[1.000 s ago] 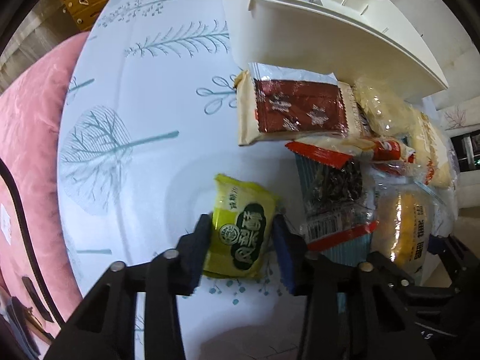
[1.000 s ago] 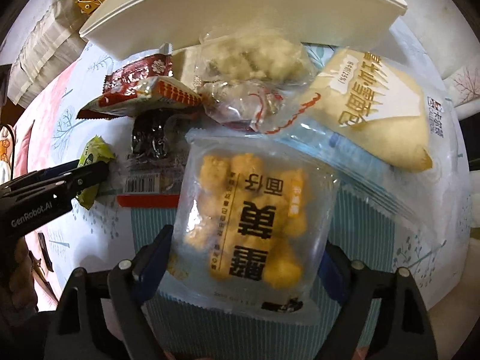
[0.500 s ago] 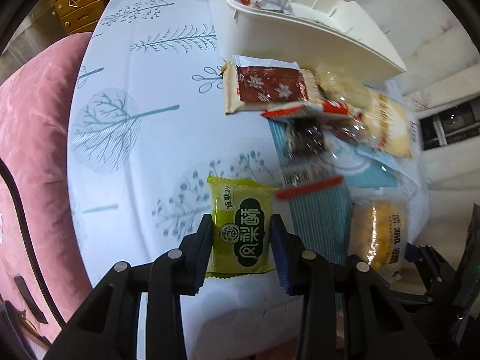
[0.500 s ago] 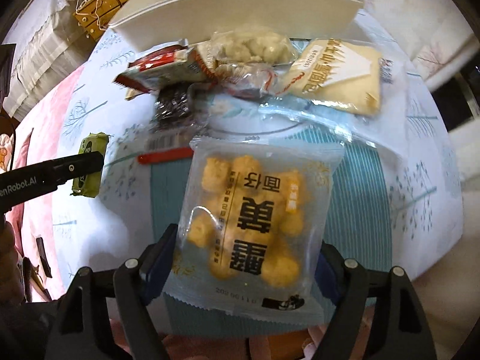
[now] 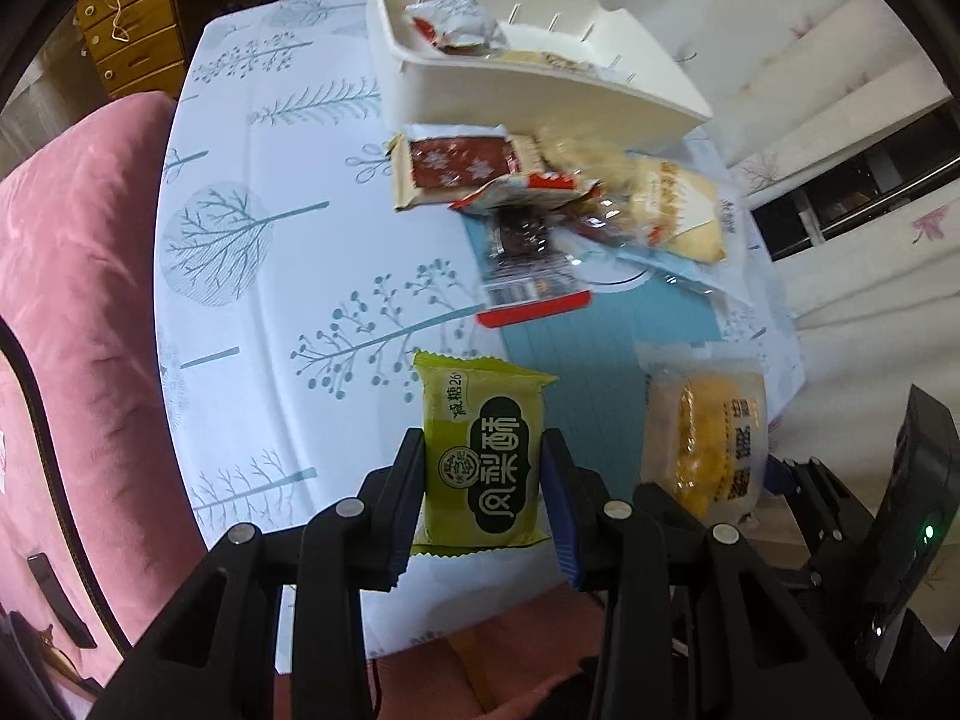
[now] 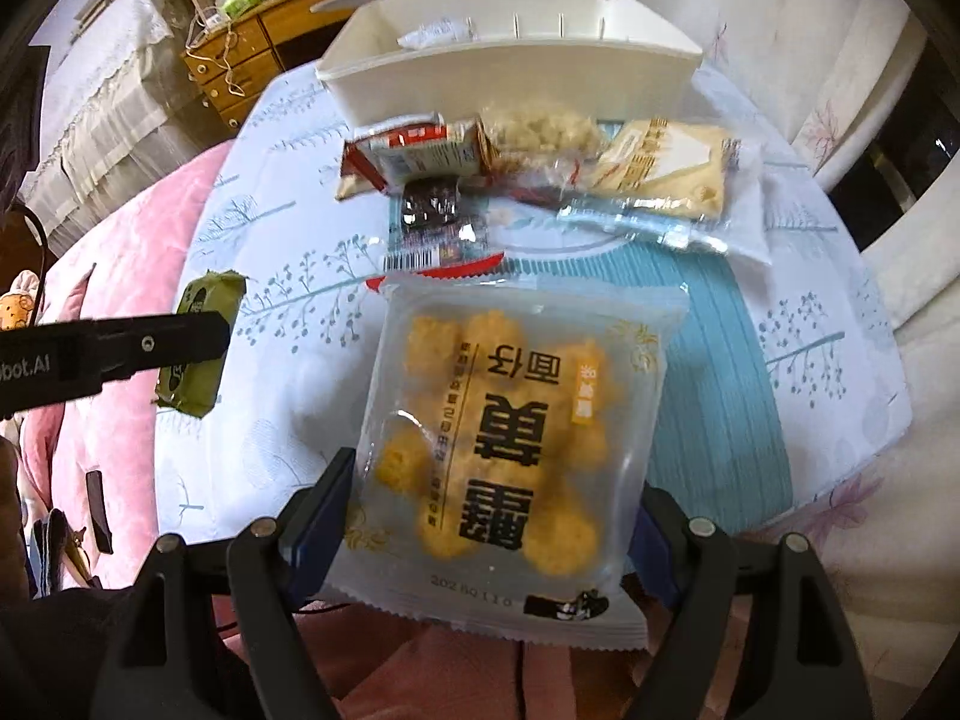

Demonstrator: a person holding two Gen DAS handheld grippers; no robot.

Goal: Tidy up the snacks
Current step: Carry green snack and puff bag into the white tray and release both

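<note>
My left gripper [image 5: 483, 474] is shut on a green pineapple-cake packet [image 5: 483, 456] and holds it above the near table edge; the packet also shows in the right wrist view [image 6: 198, 345]. My right gripper [image 6: 492, 516] is shut on a clear bag of yellow fried puffs [image 6: 510, 450], lifted off the table; it also shows in the left wrist view [image 5: 708, 444]. A white bin [image 5: 528, 102] stands at the far side and holds a few packets [image 5: 456, 27]. A pile of snacks [image 6: 540, 162] lies in front of the bin.
The round table [image 5: 270, 276] has a white tree-print cloth and a teal mat [image 6: 714, 360]. A pink sofa [image 5: 66, 276] is at the left. A wooden drawer chest [image 6: 240, 69] stands behind. Curtains [image 5: 810, 90] hang at the right.
Both grippers have lifted and pulled back toward me with their packets. The snack pile and bin now look farther away, and the bin's inside shows.
</note>
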